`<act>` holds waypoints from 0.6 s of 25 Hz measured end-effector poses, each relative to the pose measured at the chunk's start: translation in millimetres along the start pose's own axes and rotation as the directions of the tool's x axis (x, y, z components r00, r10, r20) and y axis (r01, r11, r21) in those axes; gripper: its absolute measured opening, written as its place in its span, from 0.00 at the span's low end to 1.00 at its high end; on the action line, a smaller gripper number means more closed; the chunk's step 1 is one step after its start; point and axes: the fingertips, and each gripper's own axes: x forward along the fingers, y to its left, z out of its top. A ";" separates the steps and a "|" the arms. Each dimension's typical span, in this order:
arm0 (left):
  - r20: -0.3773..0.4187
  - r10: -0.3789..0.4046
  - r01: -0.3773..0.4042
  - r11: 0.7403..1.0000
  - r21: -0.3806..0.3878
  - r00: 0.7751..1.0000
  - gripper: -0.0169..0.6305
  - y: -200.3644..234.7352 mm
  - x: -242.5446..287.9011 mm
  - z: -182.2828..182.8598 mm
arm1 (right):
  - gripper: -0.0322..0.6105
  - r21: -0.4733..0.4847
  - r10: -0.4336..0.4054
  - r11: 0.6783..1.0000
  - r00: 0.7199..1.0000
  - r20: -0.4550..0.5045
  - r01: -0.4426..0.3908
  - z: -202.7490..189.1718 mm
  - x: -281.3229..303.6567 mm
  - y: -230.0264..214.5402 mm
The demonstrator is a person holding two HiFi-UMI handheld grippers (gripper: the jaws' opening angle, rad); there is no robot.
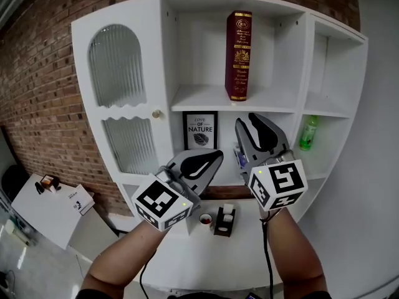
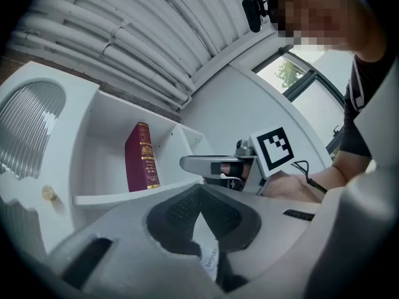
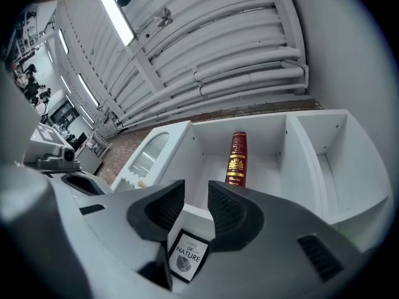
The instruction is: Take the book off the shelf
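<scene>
A dark red book (image 1: 239, 55) with gold print stands upright, alone, on the upper middle shelf of a white shelf unit (image 1: 230, 106). It also shows in the left gripper view as the book (image 2: 140, 157) and in the right gripper view as the book (image 3: 236, 159). My right gripper (image 1: 249, 122) is raised below that shelf and points up at the book. Its jaws (image 3: 196, 195) stand open with nothing between them. My left gripper (image 1: 216, 156) hangs lower and to the left, its pads (image 2: 201, 198) closed tip to tip and empty. The right gripper (image 2: 187, 163) is seen side-on from there.
A framed "Nature" print (image 1: 201, 130) leans in the compartment under the book. A green bottle (image 1: 308, 133) stands in the right bay. A ribbed-glass door with a knob (image 1: 156, 113) closes the left side. A small cup (image 1: 205, 218) and a black holder (image 1: 224, 220) sit on the counter.
</scene>
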 end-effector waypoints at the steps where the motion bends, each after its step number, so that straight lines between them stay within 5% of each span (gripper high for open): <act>1: 0.001 -0.005 0.005 1.000 0.007 1.000 0.03 2.0 1.1 2.3 | 0.25 -0.006 -0.003 1.000 1.000 -0.006 0.003 2.4 6.5 -4.5; 15: 0.070 -0.042 0.041 0.999 0.026 0.997 0.03 33.4 8.3 28.0 | 0.45 0.041 -0.114 0.992 0.986 -0.117 0.120 13.5 101.4 -59.2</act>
